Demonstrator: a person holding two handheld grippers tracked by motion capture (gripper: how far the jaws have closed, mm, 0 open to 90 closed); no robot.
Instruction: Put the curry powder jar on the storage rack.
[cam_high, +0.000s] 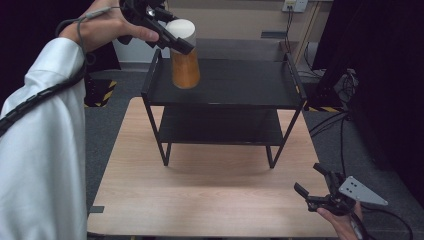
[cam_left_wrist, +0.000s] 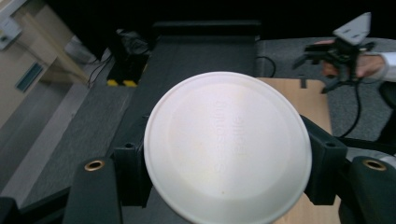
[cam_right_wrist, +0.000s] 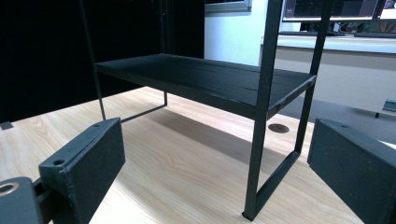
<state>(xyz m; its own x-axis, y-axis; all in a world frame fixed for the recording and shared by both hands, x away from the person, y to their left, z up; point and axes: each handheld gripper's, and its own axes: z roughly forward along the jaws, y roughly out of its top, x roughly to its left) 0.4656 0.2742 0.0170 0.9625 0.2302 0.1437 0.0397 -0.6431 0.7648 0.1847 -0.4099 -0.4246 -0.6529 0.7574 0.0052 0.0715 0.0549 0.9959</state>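
Left gripper (cam_high: 175, 40) holds the jar (cam_high: 185, 62) above the rack's (cam_high: 250, 82) top shelf, near its left rear corner.

The 2 jaws are clamped just under the white lid (cam_left_wrist: 227, 147), probably so the jar hangs upright and can go straight down onto the shelf. Right gripper (cam_high: 312, 187) sits off the tabletop's (cam_high: 210, 195) front right corner, jaws spread wide and empty, likely parked clear of the rack.

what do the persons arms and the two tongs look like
The left arm wears a loose white sleeve, with a ribbed black cable running along it. The left tongs are black with blocky jaws and brass-coloured screw holes. The right tongs are black too, with a grey three-cornered plate on top and a dark trailing cable.
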